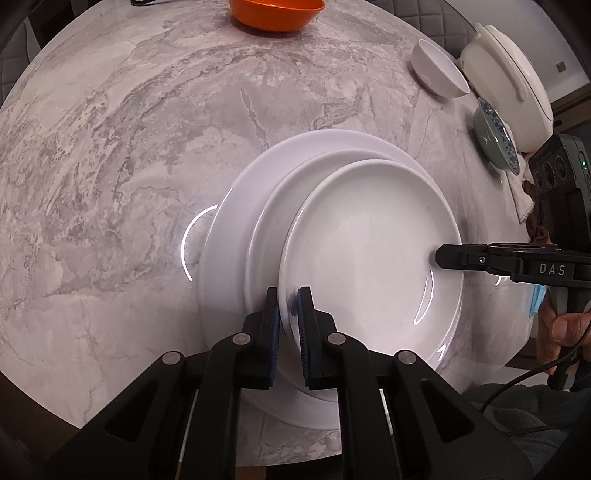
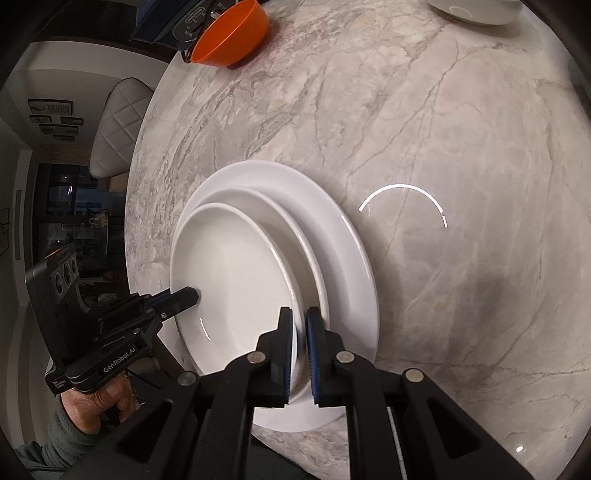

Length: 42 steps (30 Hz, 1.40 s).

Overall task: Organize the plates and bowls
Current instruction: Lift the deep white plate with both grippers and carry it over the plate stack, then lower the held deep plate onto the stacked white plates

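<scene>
Left wrist view, left to right. Marble table [image 1: 122,155], grey-veined and glossy, fills the field; a curved ceiling-light reflection sits just left of the plate stack. Quilted chair backs show dark past the far edge. Orange bowl [image 1: 277,13] lies far ahead of the left gripper [image 1: 288,306], at the table's far rim.

Directly ahead of the left gripper is a stack of three white plates. The large plate [image 1: 229,206] is at the bottom, the middle plate [image 1: 273,206] on it, and the small deep plate [image 1: 369,236] on top, sitting off-centre toward the right. The left gripper's jaws are clamped on the near-left rim of the small deep plate, blue pads on either side of the rim. The right gripper [image 1: 441,256] enters from the right and grips the same plate's opposite rim, jaws closed onto it.

Ahead and right of both grippers: white bowl [image 1: 439,70], then a white lidded tureen [image 1: 506,77], and nearer, a blue-patterned bowl [image 1: 495,136] at the table's right edge. A hand [image 1: 557,332] holds the right gripper's handle.

Right wrist view: the same stack appears just ahead of the right gripper [image 2: 299,321], whose pads pinch the top plate's rim. The left gripper [image 2: 194,293] bites the far-left rim. Left of it, beyond the table edge, are a quilted chair [image 2: 114,125] and a dim room. Whether the top plate rests fully on the middle plate cannot be determined.
</scene>
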Motion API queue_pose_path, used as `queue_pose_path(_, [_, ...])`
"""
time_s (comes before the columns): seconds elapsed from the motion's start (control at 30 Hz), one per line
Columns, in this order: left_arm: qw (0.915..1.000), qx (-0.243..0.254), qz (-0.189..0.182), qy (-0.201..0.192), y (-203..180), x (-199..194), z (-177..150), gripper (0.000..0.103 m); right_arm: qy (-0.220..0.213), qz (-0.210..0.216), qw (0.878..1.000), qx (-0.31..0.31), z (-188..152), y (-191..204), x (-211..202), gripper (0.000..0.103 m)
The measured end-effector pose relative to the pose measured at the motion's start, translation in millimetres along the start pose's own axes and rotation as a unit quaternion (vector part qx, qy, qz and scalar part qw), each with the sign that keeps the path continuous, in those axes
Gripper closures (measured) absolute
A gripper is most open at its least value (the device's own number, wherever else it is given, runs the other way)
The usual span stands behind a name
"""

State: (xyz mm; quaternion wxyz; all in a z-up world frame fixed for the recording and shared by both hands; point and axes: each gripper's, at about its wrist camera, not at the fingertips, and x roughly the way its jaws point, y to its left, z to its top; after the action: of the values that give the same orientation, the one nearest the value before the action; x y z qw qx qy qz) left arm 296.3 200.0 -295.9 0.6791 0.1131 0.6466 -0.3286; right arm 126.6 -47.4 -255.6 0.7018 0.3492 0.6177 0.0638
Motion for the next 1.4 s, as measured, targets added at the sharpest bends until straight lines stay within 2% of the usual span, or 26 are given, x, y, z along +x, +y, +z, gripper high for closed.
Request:
queue_pose_path(0.43, [0.9999,-0.002,0.013,-0.002,-5,0,4,0.092,-0.011,-0.044,0.998,-0.033,-2,12,2,0.092])
queue_pose_path(0.57, [0.9999,-0.001,0.015,-0.004,-6,0,3,0.09,-0.016,-0.053,0.998,-0.037,-4,14,3,0.095])
queue_pose_path(0.67, [0.9999,0.001,0.008,-0.007,-7,0,3,0.081,-0.017,-0.06,0.997,-0.039,-4,15,3,0.097])
queue_pose_path(0.73, [0.9999,0.005,-0.007,-0.009,-10,0,2,0.06,-0.018,-0.064,0.997,-0.04,-4,16,3,0.098])
queue_pose_path(0.83, [0.9996,0.02,-0.015,-0.014,-21,-1,2,0.035,-0.018,-0.066,0.997,-0.04,-4,16,4,0.097])
queue_pose_path(0.9, [0.9994,0.025,-0.015,-0.018,-25,-3,3,0.029,-0.019,-0.07,0.997,-0.041,-4,17,5,0.097])
queue_pose_path(1.03, [0.999,0.017,-0.023,-0.035,-22,-13,4,0.027,-0.021,-0.07,0.997,-0.038,-4,17,5,0.097])
queue_pose_path(1.13, [0.9984,0.012,-0.026,-0.049,-19,-24,5,0.019,-0.02,-0.072,0.996,-0.038,-3,18,6,0.097])
queue_pose_path(1.2, [0.9975,0.008,-0.036,-0.061,-17,-34,5,0.018,-0.02,-0.074,0.996,-0.038,-3,19,6,0.097])
queue_pose_path(1.33, [0.9934,-0.003,-0.063,-0.096,-11,-58,7,0.018,-0.024,-0.071,0.997,-0.037,-4,23,5,0.085])
queue_pose_path(1.37, [0.9922,-0.006,-0.067,-0.105,-9,-64,8,0.015,-0.026,-0.066,0.997,-0.038,-4,25,5,0.074])
queue_pose_path(1.4, [0.9914,-0.009,-0.069,-0.111,-7,-68,8,0.008,-0.028,-0.059,0.997,-0.04,-4,27,5,0.059])
